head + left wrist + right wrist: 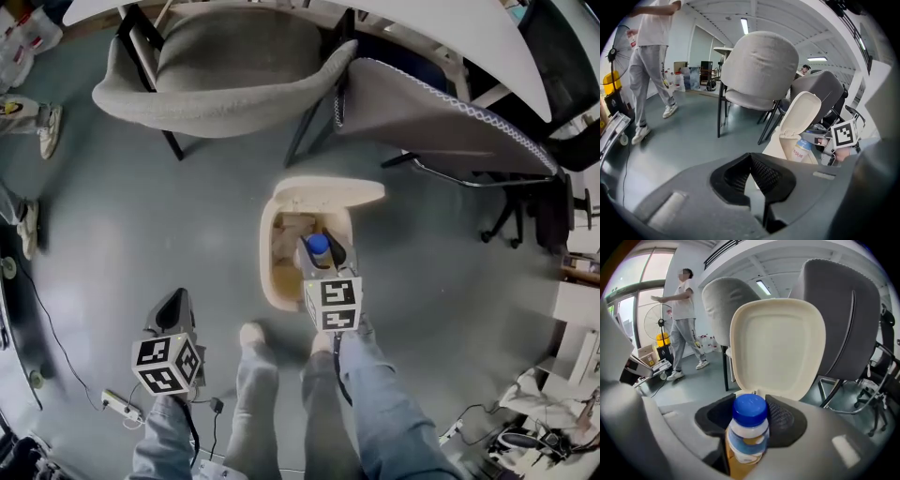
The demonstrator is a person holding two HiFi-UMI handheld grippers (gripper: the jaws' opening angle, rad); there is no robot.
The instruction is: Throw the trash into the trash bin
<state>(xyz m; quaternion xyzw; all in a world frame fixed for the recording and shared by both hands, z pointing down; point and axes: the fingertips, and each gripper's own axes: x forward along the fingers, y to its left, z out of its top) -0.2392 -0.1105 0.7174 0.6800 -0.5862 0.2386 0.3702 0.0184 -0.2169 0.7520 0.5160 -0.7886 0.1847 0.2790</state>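
A cream trash bin (274,281) stands on the grey floor in front of my feet, its lid (328,192) flipped up at the far side. In the head view my right gripper (322,249) hangs over the bin's open mouth, shut on a small bottle (318,244) with a blue cap. From the right gripper view the bottle (748,430) sits upright between the black pads (785,418), with the raised lid (778,348) right behind it. My left gripper (173,305) is off to the bin's left, low over the floor; its jaws (757,180) are shut and hold nothing.
Two grey chairs (225,75) (441,112) stand beyond the bin under a white table edge (450,28). A person (651,56) walks at the far left by a fan (614,61). A power strip with cables (120,405) lies by my left leg (258,394).
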